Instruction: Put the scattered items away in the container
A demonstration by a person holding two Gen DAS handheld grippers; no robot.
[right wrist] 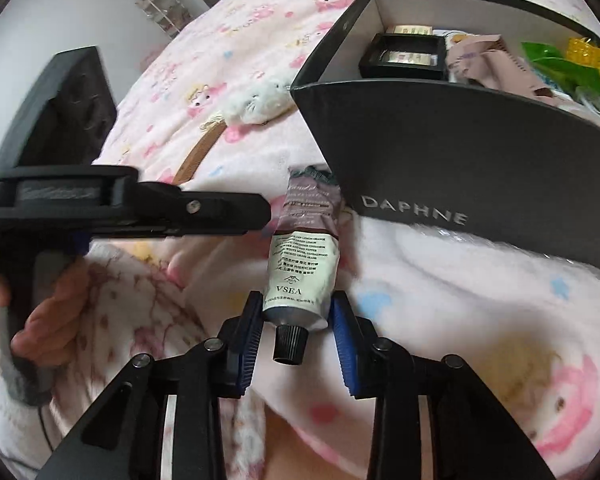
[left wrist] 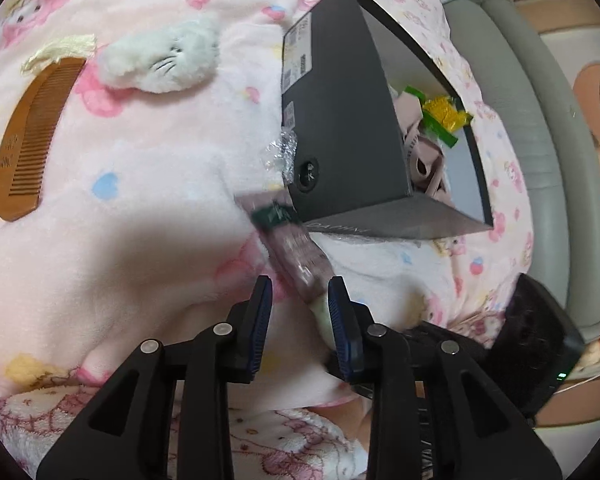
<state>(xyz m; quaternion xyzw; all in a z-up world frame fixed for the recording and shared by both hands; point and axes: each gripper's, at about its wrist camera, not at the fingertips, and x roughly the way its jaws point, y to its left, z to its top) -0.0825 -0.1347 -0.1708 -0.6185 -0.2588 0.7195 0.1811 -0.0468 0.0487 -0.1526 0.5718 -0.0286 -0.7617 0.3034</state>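
Observation:
A hand cream tube point(right wrist: 304, 248) with a black cap lies on the pink blanket beside the dark open box point(right wrist: 460, 152). My right gripper point(right wrist: 296, 312) is shut on the tube's shoulder just above the cap, one pad on each side. My left gripper point(left wrist: 300, 300) is open; the blurred tube point(left wrist: 296, 248) runs up to its fingers and touches only the right one. In the right wrist view the left gripper point(right wrist: 260, 212) comes in from the left, near the tube's crimped end. A wooden comb point(left wrist: 28, 136) and a white plush toy point(left wrist: 160, 60) lie loose on the blanket.
The box point(left wrist: 340, 120) holds small black cases point(right wrist: 404, 56), a pink pouch point(right wrist: 484, 60) and a green-and-yellow packet point(right wrist: 568, 60). Crumpled clear plastic point(left wrist: 282, 152) sits against its side. A grey sofa point(left wrist: 520, 100) borders the blanket. A hand point(right wrist: 48, 312) grips the left tool's handle.

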